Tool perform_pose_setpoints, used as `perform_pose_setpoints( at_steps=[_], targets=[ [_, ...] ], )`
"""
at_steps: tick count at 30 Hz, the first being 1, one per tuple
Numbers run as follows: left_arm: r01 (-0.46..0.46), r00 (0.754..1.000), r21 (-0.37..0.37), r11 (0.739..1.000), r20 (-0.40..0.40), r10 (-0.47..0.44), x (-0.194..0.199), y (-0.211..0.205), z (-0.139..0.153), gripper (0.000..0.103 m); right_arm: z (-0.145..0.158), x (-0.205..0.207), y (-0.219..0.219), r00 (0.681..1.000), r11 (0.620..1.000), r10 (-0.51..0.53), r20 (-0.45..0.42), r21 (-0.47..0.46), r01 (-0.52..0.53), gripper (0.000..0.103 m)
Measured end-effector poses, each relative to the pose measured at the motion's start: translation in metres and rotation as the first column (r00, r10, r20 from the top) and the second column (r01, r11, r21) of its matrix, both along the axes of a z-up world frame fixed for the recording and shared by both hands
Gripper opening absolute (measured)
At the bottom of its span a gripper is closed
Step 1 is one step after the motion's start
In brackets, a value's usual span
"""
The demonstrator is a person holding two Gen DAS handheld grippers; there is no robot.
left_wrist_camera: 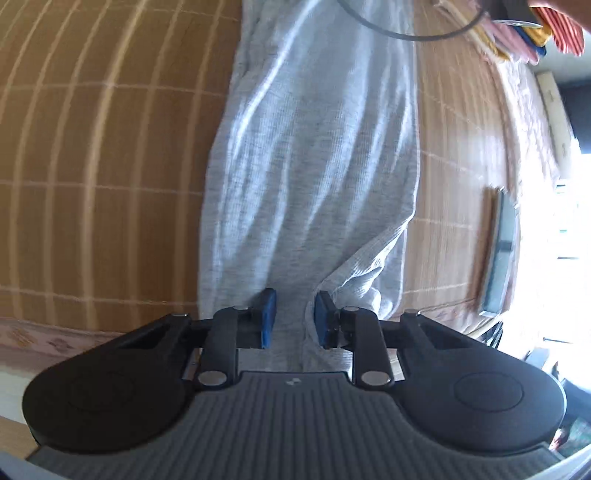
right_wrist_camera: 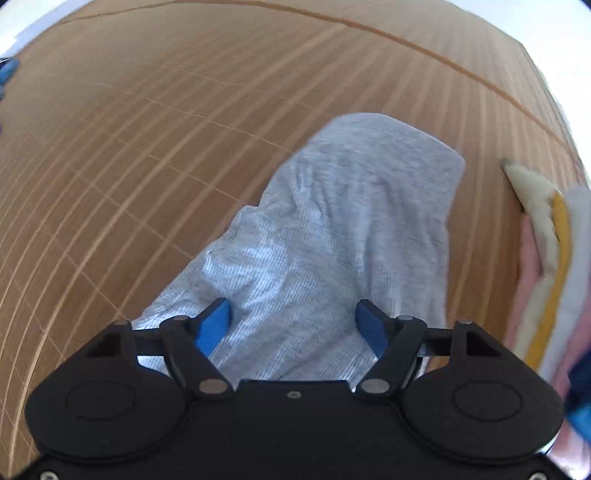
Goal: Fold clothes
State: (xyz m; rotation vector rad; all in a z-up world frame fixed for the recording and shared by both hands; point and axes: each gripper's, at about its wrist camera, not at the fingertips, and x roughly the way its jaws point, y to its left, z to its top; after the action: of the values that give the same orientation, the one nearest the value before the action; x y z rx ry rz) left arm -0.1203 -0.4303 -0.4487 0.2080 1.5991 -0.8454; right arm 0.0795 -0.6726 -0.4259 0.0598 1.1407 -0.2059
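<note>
So there's a grey garment [left_wrist_camera: 314,155] lying on a brown bamboo mat [left_wrist_camera: 103,166] with pale grid lines, and everything else sits around that garment. In the left wrist view it runs as a long strip away from the camera, wrinkled down its length, with a ribbed bit bunched up at the near end.

The left gripper [left_wrist_camera: 294,319] is right at that near end. Its blue pads [left_wrist_camera: 269,317] are set narrow with grey cloth filling the gap between them, but honestly I can't tell if they're actually pinching it or just sitting over it. The frame's a bit blurry.

The right gripper [right_wrist_camera: 293,326] is spread wide, with its blue pads [right_wrist_camera: 216,325] either side of the garment's near part, and the cloth passes between them without either pad clearly biting it. From this side the garment looks like a rumpled hump that narrows to a rounded far end on the mat.

Off to the right of the garment in the right wrist view there's a stack of folded clothes [right_wrist_camera: 550,258], cream, yellow, pink and white layers. The left wrist view catches a colourful pile [left_wrist_camera: 532,33] past the garment's far end, with a black cable [left_wrist_camera: 406,35] looping across the top of the cloth. To the right of the garment near the mat's edge lies a flat framed thing [left_wrist_camera: 500,254], too blurred to name.
</note>
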Motion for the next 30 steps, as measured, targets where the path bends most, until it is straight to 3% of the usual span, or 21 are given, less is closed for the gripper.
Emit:
perform_pose_setpoints(
  at_steps=[5,9,17,20,23,25,27,30],
  targets=[
    [0.156,0.981,0.087,0.984,0.103,-0.165,0.030,0.025,0.006,0.028,0.000,-0.038,-0.016,0.984,0.985,-0.172,-0.055,-0.020,0.171,0.075],
    [0.240,0.947,0.153,0.959,0.178,-0.266,0.068,0.050,0.009,0.028,0.001,-0.080,-0.013,0.942,0.947,-0.320,-0.095,-0.032,0.319,0.075],
    [0.413,0.787,0.357,0.838,0.323,-0.526,0.151,0.078,0.012,0.029,-0.009,-0.160,0.056,0.803,0.811,-0.558,-0.209,0.066,0.581,0.076],
    [0.405,0.734,0.444,0.800,0.363,-0.573,0.179,0.092,0.012,0.039,-0.015,-0.184,0.098,0.755,0.747,-0.605,-0.252,0.148,0.648,0.080],
    [0.379,0.766,0.403,0.833,0.368,-0.527,0.184,0.100,0.025,0.040,-0.014,-0.194,0.137,0.787,0.759,-0.576,-0.221,0.215,0.615,0.083],
    [0.361,0.792,0.365,0.858,0.366,-0.488,0.186,0.105,0.034,0.040,0.003,-0.209,0.147,0.806,0.762,-0.574,-0.144,0.269,0.590,0.075],
    [0.340,0.817,0.327,0.882,0.362,-0.449,0.189,0.110,0.044,0.040,0.024,-0.227,0.152,0.811,0.763,-0.583,-0.055,0.307,0.569,0.073],
    [0.297,0.860,0.252,0.921,0.349,-0.373,0.188,0.115,0.057,0.040,0.058,-0.257,0.132,0.780,0.777,-0.621,0.081,0.200,0.598,0.077]
  ],
)
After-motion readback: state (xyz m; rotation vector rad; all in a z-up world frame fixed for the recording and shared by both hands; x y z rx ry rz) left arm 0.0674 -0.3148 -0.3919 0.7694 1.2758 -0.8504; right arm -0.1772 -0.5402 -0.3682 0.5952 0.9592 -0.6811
